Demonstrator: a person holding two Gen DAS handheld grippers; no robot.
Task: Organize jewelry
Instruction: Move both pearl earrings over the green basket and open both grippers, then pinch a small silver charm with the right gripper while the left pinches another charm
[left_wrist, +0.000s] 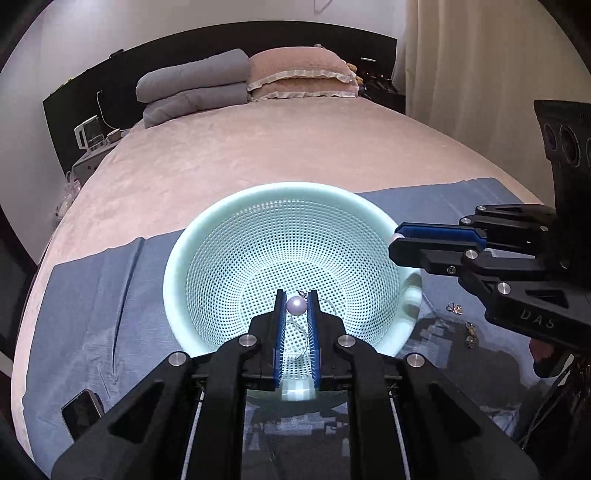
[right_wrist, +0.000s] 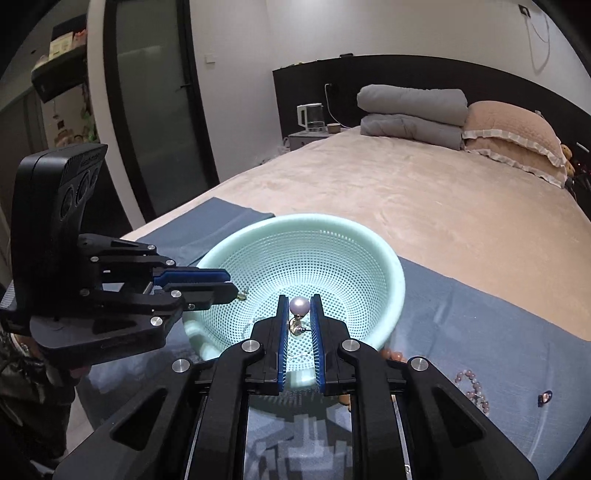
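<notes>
A mint-green perforated basket (left_wrist: 207, 236) (right_wrist: 384, 258) sits on a blue cloth on the bed. My left gripper (left_wrist: 296, 303) is shut on a pearl earring (left_wrist: 296, 305) and holds it over the basket's near side. My right gripper (right_wrist: 299, 304) is shut on another pearl earring (right_wrist: 299, 305) above the basket; its metal post hangs below. In the left wrist view the right gripper (left_wrist: 395, 242) reaches in over the basket's right rim. In the right wrist view the left gripper (right_wrist: 231, 286) reaches in over the left rim.
Small gold earrings (left_wrist: 454, 307) (left_wrist: 470, 334) lie on the blue cloth (left_wrist: 96, 295) right of the basket. A pink bead bracelet (right_wrist: 474, 387) and a small dark piece (right_wrist: 545, 397) lie on the cloth. A phone (left_wrist: 82, 411) lies at the left. Folded blankets (left_wrist: 192, 85) and pillows (left_wrist: 303, 72) lie at the headboard.
</notes>
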